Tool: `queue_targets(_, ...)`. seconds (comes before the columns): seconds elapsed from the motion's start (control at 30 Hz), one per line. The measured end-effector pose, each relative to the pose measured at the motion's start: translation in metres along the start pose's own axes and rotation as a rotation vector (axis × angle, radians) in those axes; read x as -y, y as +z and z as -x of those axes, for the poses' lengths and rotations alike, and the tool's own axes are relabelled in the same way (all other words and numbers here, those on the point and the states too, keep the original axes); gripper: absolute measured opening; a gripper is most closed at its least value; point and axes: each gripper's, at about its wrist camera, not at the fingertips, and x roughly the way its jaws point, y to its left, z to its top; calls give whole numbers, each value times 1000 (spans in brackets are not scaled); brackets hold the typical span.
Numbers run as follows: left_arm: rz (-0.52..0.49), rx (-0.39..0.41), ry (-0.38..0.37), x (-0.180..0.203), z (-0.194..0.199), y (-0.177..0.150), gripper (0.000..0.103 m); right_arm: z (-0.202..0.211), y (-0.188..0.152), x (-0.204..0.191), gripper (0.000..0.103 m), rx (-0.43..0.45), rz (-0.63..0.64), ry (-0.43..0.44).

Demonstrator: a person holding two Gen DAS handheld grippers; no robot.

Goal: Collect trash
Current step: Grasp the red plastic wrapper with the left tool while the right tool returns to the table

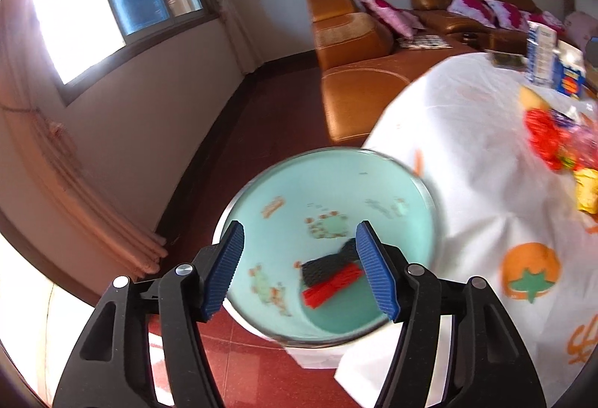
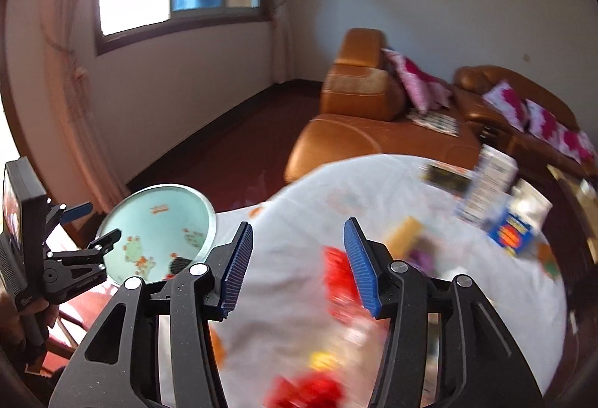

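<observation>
The pale green plastic bin, round and smooth with printed patterns, stands on the floor under the left tongs, at the worktop's edge, likely so trash drops straight in. Those ribbed blue jaws are spread and empty; black and red foam netting lies inside. The right tongs, also spread and empty, hover over the white cloth-covered worktop, with blurred red and yellow wrappers below and right.

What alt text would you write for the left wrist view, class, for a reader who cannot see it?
The open left gripper hovers above a pale green bin holding red and black foam netting. Beside it, a white fruit-print tablecloth carries blurred colourful wrappers.
</observation>
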Motion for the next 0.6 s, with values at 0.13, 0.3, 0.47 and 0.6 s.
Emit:
queue_targets(0.13,-70,38,-73,43,21,4,69,33,-33,62,53,13,-108,-122)
queue_targets(0.3,-117,81,-159,90,52,7,75,58,-86,105,54,-3,-176,-251)
queue_targets(0.47,-154,100,-241,131,72,9,76,69,-134,131,55,-24,-243,-291)
queue_targets(0.6,-195,110,-296,168,82,8,76,72,-153,143,57,-30,-272,-292)
